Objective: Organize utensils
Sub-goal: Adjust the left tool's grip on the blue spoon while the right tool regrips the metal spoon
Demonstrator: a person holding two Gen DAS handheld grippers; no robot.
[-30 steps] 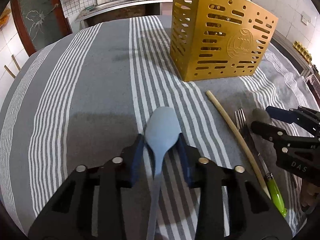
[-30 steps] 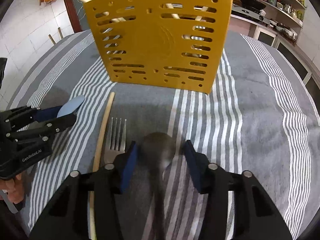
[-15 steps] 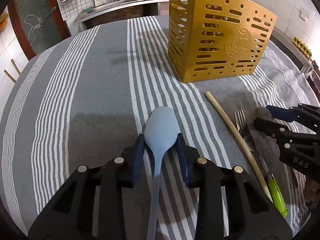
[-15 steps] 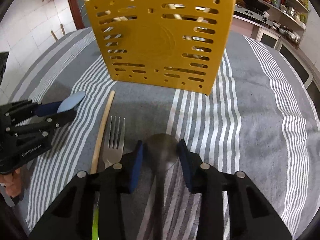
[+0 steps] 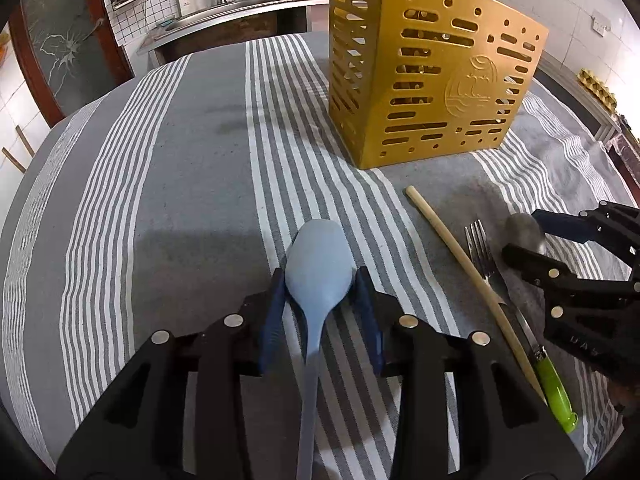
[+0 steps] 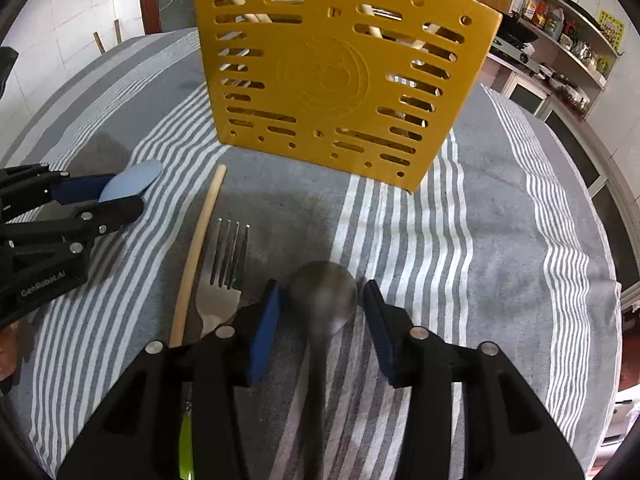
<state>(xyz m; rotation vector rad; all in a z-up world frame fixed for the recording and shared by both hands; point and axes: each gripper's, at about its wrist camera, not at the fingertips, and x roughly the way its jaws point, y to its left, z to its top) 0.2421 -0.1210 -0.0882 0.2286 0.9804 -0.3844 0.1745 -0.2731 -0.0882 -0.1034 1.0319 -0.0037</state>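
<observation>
A: We have the left gripper [image 5: 319,280] with its jaws clamped on the pale blue spoon [image 5: 318,264], short of the yellow caddy [image 5: 432,76]. Only our left view shows the caddy's ship emblem.

B: Our right gripper [image 6: 324,300] has its jaws close around the dark spoon [image 6: 323,292], a slight gap either side. Only our right view shows sticks standing inside the caddy.

A: On the striped bench [image 5: 192,152], between caddy and grippers, we see a wooden chopstick [image 6: 198,248] beside a green-handled fork [image 6: 226,276], touching neither spoon.
</observation>
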